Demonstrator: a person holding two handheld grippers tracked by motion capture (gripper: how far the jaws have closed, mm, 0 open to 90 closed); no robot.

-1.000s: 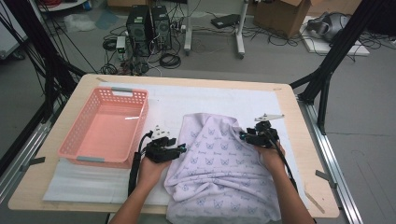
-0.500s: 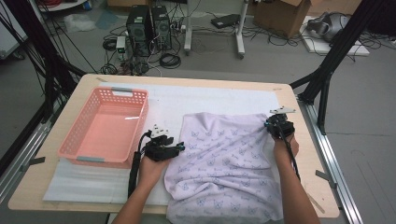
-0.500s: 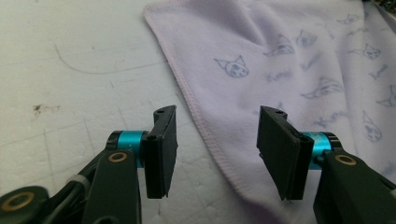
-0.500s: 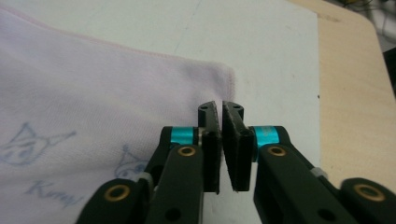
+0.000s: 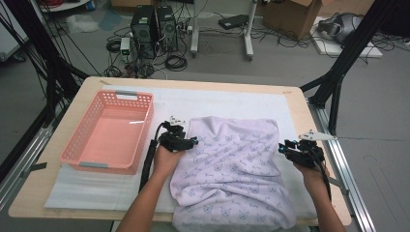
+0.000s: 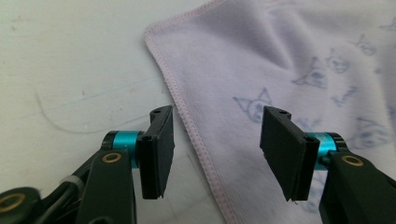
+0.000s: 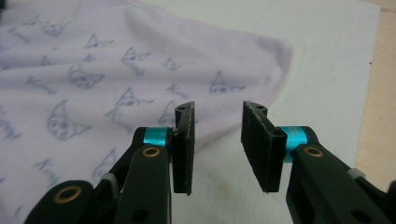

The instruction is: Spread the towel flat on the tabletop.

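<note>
A lilac towel (image 5: 232, 169) printed with cartoon faces lies spread on the white mat (image 5: 227, 104), its near end hanging over the table's front edge. My left gripper (image 5: 191, 141) is at the towel's left edge. In the left gripper view it (image 6: 217, 154) is open, its jaws either side of the towel's (image 6: 280, 70) pink hem. My right gripper (image 5: 283, 149) is at the towel's right edge. In the right gripper view it (image 7: 217, 140) is open over bare mat (image 7: 327, 70), with the towel (image 7: 116, 70) reaching under its left jaw.
An empty pink plastic basket (image 5: 109, 133) stands on the mat left of my left gripper. The wooden table's right edge (image 5: 319, 159) runs just beyond my right hand. Black frame posts, cables and computer cases stand on the floor behind the table.
My right gripper has moved from the towel's upper middle out to its right edge, then back toward me. The towel's right side now lies wider and flatter. The left gripper has barely moved.
</note>
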